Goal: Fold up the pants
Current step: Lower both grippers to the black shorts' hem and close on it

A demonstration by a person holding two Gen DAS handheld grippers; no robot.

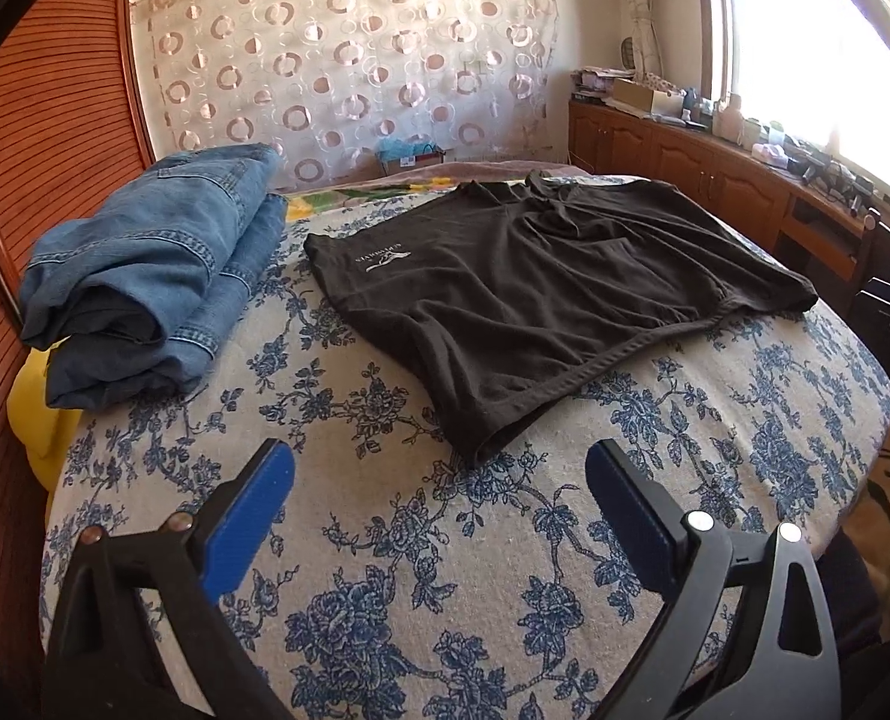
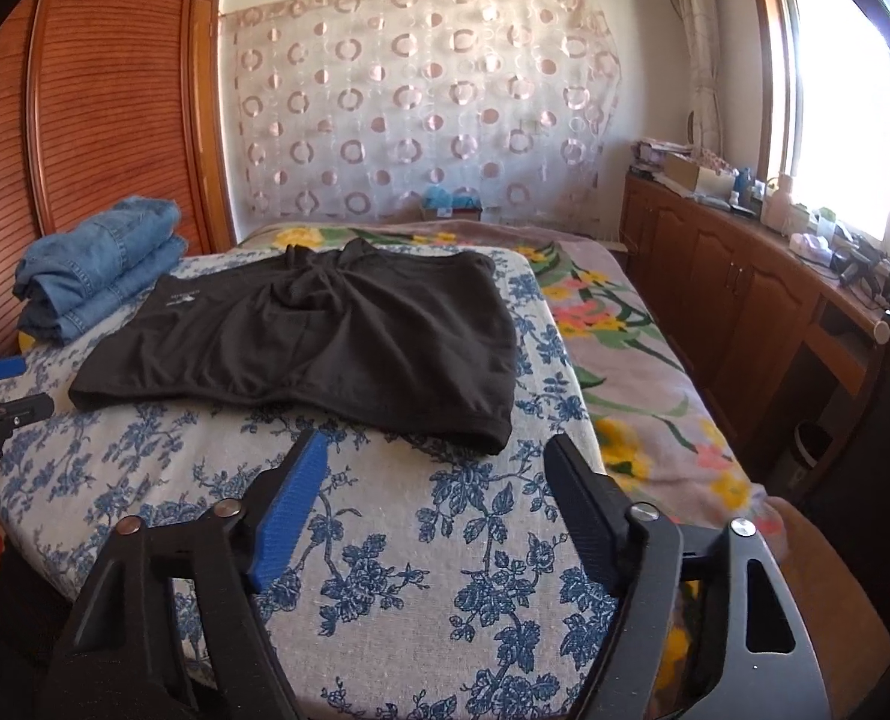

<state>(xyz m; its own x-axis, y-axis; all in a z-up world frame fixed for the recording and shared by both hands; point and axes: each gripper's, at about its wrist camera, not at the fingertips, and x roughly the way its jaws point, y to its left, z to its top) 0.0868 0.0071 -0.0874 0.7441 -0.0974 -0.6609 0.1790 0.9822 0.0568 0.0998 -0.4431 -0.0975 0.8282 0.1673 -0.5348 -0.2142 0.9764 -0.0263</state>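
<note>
Dark brown shorts with a small white logo lie spread flat on the blue-flowered cloth over the bed; they also show in the right wrist view. My left gripper is open and empty, just short of the shorts' near corner. My right gripper is open and empty, just short of the shorts' near right hem. The left gripper's fingers show at the left edge of the right wrist view.
Folded blue jeans are stacked at the far left by the wooden slatted wardrobe. A flowered blanket covers the bed to the right. A wooden cabinet with clutter runs under the window. A patterned curtain hangs behind.
</note>
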